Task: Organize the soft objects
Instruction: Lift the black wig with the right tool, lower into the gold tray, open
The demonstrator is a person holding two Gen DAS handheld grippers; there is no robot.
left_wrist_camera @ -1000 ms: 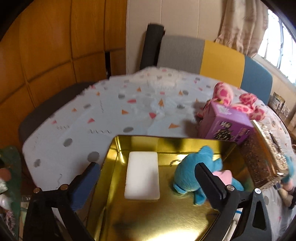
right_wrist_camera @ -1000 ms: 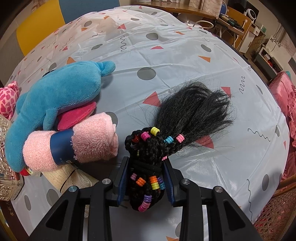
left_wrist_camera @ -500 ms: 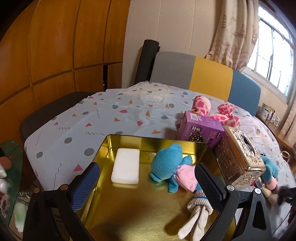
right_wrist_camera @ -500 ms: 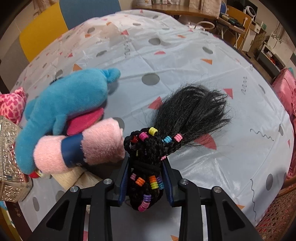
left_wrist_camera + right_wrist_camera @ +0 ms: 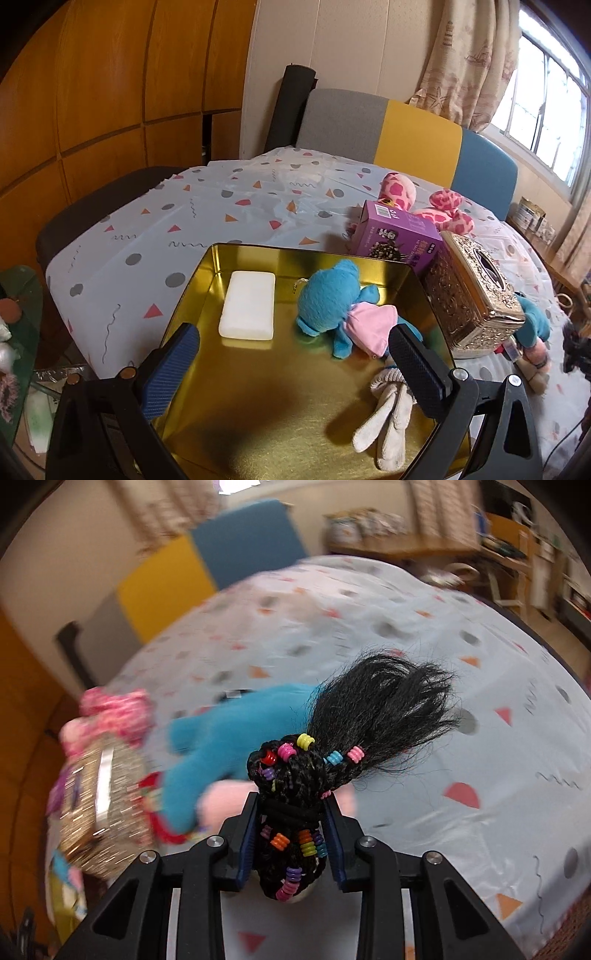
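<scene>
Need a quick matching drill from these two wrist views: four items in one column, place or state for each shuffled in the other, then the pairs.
Items:
1. white foam block
2. beaded black hairpiece
3. purple box
4. left gripper

Places/states:
A. clamped between the right gripper's pads
B. lying flat in the gold tray, near its left wall
C. open, nothing between the fingers
D. on the tablecloth just behind the tray, beside the gold tissue box

Pairs: 1-B, 2-A, 3-D, 4-C
</scene>
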